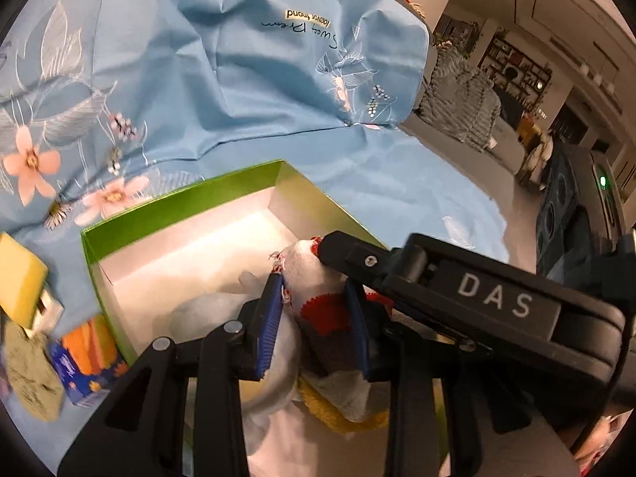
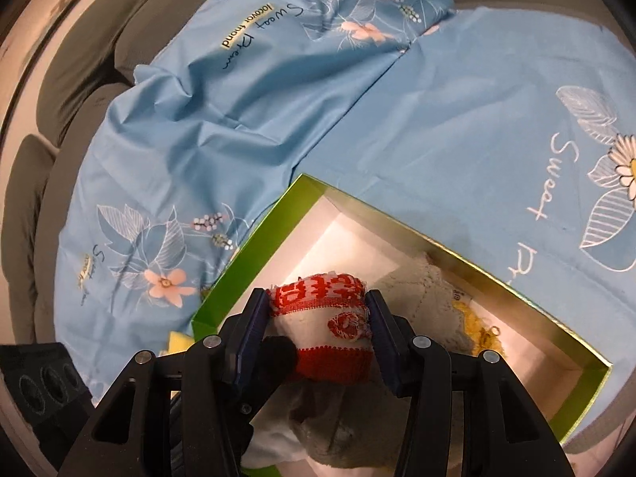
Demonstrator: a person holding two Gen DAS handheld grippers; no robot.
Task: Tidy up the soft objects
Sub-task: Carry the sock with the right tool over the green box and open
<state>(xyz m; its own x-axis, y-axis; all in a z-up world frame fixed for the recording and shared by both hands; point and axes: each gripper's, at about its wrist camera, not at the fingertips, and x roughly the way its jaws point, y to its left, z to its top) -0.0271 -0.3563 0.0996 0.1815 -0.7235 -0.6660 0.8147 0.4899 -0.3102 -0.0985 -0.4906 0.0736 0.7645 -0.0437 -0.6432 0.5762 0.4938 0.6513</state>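
**Both grippers clamp one rolled cloth over a green box**

A red-and-white rolled cloth (image 2: pixel 320 314) sits above the open green box (image 2: pixel 246 254), pinched by the right gripper (image 2: pixel 318 318) and the left gripper (image 1: pixel 314 302). Only the left view shows a yellow sponge (image 1: pixel 20 278) and an orange packet (image 1: pixel 87 353) beside the box. Only the right view shows a cream cloth (image 2: pixel 421 294) inside. A blue floral sheet (image 2: pixel 437 119) lies underneath.

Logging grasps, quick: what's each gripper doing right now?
Left gripper: shut on the red-and-white cloth, over the green box.
Right gripper: shut on the same cloth.
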